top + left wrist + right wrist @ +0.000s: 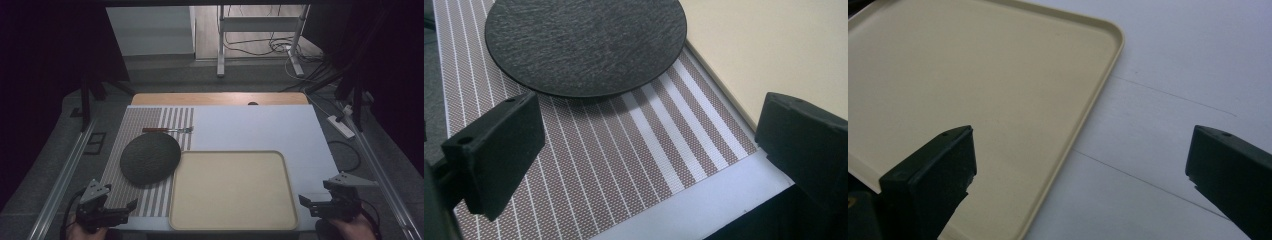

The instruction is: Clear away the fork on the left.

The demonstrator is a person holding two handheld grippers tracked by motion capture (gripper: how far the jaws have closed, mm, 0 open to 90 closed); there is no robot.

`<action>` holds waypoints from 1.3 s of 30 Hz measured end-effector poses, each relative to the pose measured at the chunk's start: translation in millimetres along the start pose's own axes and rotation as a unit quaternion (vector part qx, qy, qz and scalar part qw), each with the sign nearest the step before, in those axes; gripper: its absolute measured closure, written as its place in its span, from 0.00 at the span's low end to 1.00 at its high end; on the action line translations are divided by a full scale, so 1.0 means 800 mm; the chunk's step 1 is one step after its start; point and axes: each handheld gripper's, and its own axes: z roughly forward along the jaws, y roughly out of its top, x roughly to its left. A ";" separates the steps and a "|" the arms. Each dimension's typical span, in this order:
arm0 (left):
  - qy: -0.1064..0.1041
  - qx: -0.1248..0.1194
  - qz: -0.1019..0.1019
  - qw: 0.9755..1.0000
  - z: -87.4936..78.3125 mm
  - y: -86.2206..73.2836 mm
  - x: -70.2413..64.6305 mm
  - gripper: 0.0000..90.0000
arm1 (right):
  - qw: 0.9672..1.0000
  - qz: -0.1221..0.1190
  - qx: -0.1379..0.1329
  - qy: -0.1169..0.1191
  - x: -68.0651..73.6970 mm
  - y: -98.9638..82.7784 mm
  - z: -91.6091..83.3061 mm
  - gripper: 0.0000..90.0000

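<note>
The left hand-held gripper hangs open over the tabletop's near left corner, just short of the plate. The right hand-held gripper, also open and empty, sits beside the tray's near right corner.

The dark plate looks matt and rough, with a slate-like grain; under it, the striped placemat is a coarse woven mesh. The cream tray is smooth, faintly glossy plastic, the white surface smooth and matt, the fork wooden-handled metal
</note>
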 end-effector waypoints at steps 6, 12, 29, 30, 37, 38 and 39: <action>-0.006 0.006 0.004 1.000 0.001 0.000 0.001 0.01 | 1.000 -0.004 0.002 0.006 0.000 0.000 0.000 0.01; -0.011 0.007 -0.003 1.000 0.002 0.001 0.002 0.01 | 1.000 -0.002 0.004 0.008 0.000 0.000 0.001 0.01; -0.028 0.013 -0.003 1.000 0.008 0.009 0.004 0.00 | 1.000 -0.013 0.006 0.019 0.002 0.000 0.001 0.01; -0.026 0.011 0.002 1.000 0.009 0.012 0.003 0.00 | 1.000 -0.013 0.005 0.022 0.001 0.000 0.001 0.01; -0.026 0.010 0.011 1.000 0.013 0.016 0.003 0.00 | 1.000 -0.013 0.006 0.021 0.001 0.000 0.001 0.01; -0.026 0.010 0.012 1.000 0.014 0.016 0.003 0.00 | 1.000 -0.013 0.007 0.021 0.001 0.000 0.001 0.01; -0.025 0.011 0.013 1.000 0.015 0.016 0.003 0.00 | 1.000 -0.012 0.007 0.019 0.001 0.000 0.001 0.01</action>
